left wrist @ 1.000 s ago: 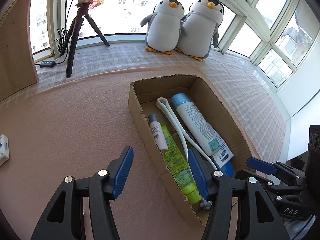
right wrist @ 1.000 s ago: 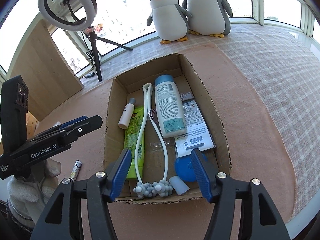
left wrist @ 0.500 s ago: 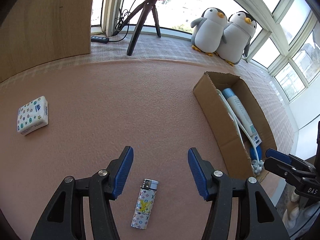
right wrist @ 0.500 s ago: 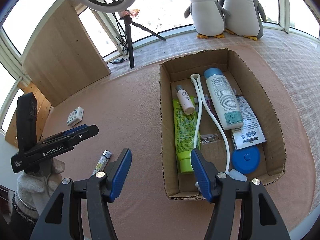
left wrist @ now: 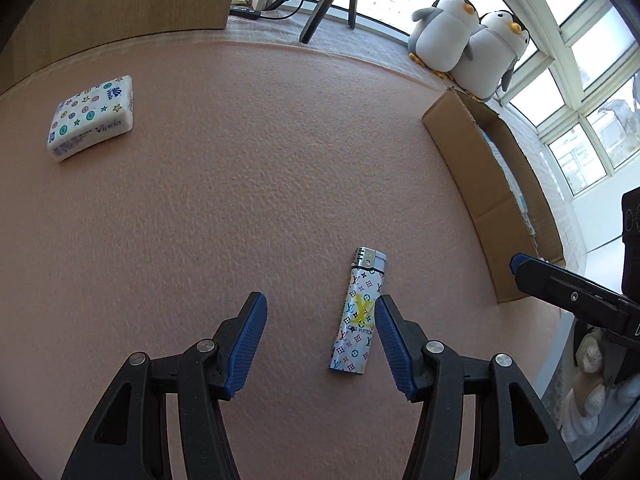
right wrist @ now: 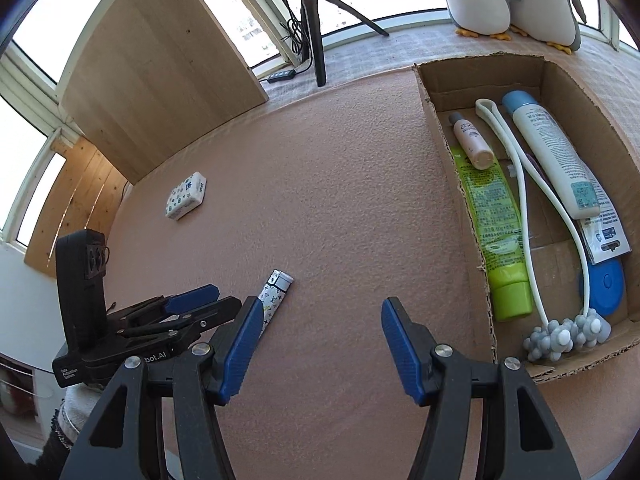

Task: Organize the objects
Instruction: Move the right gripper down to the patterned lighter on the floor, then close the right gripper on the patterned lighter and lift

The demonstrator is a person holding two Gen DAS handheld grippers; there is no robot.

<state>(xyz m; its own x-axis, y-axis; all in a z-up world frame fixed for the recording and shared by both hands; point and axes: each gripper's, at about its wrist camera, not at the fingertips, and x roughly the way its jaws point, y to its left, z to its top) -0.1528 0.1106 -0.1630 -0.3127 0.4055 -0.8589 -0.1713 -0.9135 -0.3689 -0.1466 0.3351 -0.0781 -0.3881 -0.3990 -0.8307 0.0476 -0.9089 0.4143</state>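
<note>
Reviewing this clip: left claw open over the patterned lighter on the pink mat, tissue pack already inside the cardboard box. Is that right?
Not quite. The tissue pack lies on the pink mat, well apart from the cardboard box, as the left wrist view shows. The rest holds: the left claw is open over the patterned lighter.

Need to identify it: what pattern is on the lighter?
White lighter with multicoloured monogram print, clearest in left wrist view.

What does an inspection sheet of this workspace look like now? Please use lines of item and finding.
Surface: pink mat, mostly bare.
Job's things: lighter and tissue pack lie loose; cardboard box holds a green tube, bottles and a massager.
Clutter: nothing seen.
Grippers: left gripper open, lighter beside its right finger; right gripper open, empty.
Cables: black cable by the tripod.
Surroundings: windows, two toy penguins, wooden board.
</note>
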